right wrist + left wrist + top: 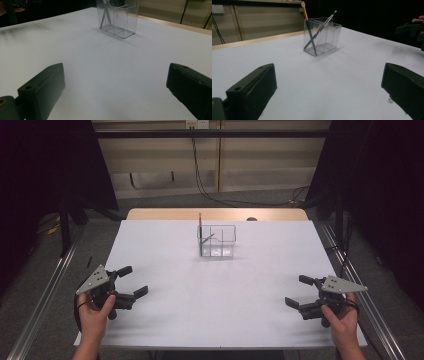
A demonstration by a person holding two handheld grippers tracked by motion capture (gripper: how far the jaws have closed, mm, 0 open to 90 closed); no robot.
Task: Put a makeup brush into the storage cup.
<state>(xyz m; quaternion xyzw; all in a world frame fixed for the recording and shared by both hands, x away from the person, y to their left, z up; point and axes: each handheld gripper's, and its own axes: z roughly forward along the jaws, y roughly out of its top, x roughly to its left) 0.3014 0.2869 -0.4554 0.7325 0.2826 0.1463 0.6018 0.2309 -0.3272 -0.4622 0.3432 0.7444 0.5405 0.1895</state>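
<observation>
Organizer: a clear plastic organizer (218, 241) stands upright on the far middle of the white table (215, 310), divided by clear walls into compartments side by side.
Contents: two brushes stand in its left end compartment, crossing each other. The orange-handled brush (305, 13) leans with its pale tip above the rim; the dark-handled brush (322, 27) slants the other way, its tip past the rim toward the right.
Other compartments: see-through down to the base in the right gripper view (119, 17).
Left gripper: the left gripper (131, 281) sits at the near left corner of the table, held in a hand (95, 312), jaws spread wide with nothing between them; well apart from the organizer.
Right gripper: the right gripper (300, 291) sits at the near right, held in the other hand (342, 317), jaws likewise wide and holding nothing; well apart from the organizer.
Between: bare white tabletop lies between each gripper and the organizer.
Surroundings: a wooden edge (215, 214) runs along the far side of the table; cables (200, 180) hang down the pale wall behind; dark curtains (380, 185) stand at both sides.
</observation>
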